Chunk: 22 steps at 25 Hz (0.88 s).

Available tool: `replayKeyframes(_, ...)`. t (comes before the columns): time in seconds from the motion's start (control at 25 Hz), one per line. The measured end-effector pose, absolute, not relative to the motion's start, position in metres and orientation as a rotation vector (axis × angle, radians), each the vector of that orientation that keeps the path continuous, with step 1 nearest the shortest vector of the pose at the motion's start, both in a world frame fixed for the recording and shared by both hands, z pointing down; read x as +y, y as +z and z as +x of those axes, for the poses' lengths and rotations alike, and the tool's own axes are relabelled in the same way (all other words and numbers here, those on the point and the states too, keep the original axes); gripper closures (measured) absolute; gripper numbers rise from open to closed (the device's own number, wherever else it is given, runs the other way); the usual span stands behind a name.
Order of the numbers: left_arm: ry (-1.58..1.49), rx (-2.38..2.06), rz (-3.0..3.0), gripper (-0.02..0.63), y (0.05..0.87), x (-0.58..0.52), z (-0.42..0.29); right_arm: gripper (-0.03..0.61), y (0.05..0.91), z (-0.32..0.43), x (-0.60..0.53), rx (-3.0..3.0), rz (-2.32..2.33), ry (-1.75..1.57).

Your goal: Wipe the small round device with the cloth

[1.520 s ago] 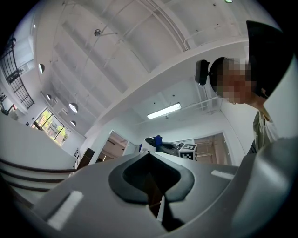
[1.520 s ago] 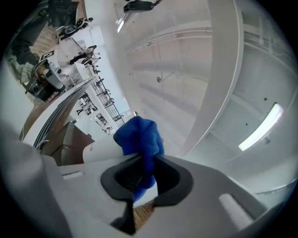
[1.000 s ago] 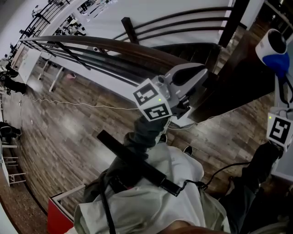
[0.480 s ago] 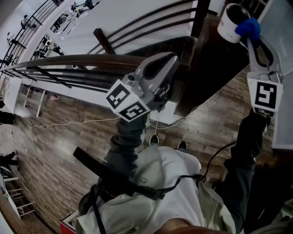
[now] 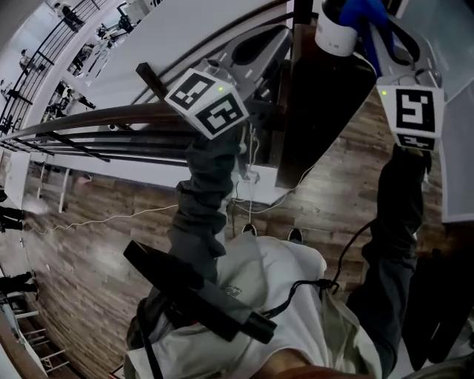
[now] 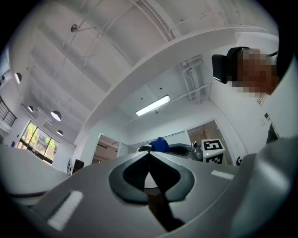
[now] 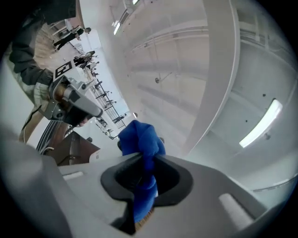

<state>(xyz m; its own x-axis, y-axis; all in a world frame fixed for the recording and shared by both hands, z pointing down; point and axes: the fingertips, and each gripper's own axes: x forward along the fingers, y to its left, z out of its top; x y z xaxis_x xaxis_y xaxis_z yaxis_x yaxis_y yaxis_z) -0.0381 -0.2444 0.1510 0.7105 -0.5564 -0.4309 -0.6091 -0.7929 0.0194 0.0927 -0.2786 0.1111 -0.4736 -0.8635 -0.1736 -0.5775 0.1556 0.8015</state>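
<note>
In the head view the small round device (image 5: 333,33), white with a dark face, sits at the top edge on a dark wooden surface (image 5: 322,104). My right gripper (image 5: 368,28) is shut on a blue cloth (image 5: 364,10) and holds it against the device's right side. The right gripper view shows the blue cloth (image 7: 139,139) bunched between the shut jaws of the right gripper (image 7: 145,163). My left gripper (image 5: 259,46) hovers just left of the device, shut and empty. In the left gripper view the left gripper (image 6: 149,160) points at the cloth (image 6: 160,144).
Dark curved handrails (image 5: 89,122) run left of the wooden surface, above a plank floor (image 5: 81,244). A thin white cable (image 5: 111,219) lies across the floor. The person's torso and a black strap (image 5: 192,292) fill the lower head view. White wall panels (image 5: 463,111) stand at the right.
Both grippers and the device have shifted up and left in the head view. The cloth stays pinched in the right gripper, against the device. The left gripper has drawn closer to the device.
</note>
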Motion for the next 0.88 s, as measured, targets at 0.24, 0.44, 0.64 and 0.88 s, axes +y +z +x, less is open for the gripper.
replayKeyframes(0.24,0.620,0.891,-2.810,0.617,0.142,-0.265,-0.017,0.525,0.162,0.072,-0.257,-1.998,1.178,-1.213)
replayKeyframes(0.44,0.628,0.865,-2.821,0.617,0.137,-0.271,-0.008,0.525,0.161,0.081,-0.255,-2.016,1.136,-1.175)
replayKeyframes(0.64,0.618,0.841,-2.825,0.617,0.133,-0.271,-0.002,0.525,0.097,0.089,-0.273,-2.017,1.270,-1.209)
replayKeyframes(0.88,0.627,0.859,-2.822,0.617,0.132,-0.275,-0.004,0.525,0.078,0.047,-0.292,-1.820,1.172,-1.334)
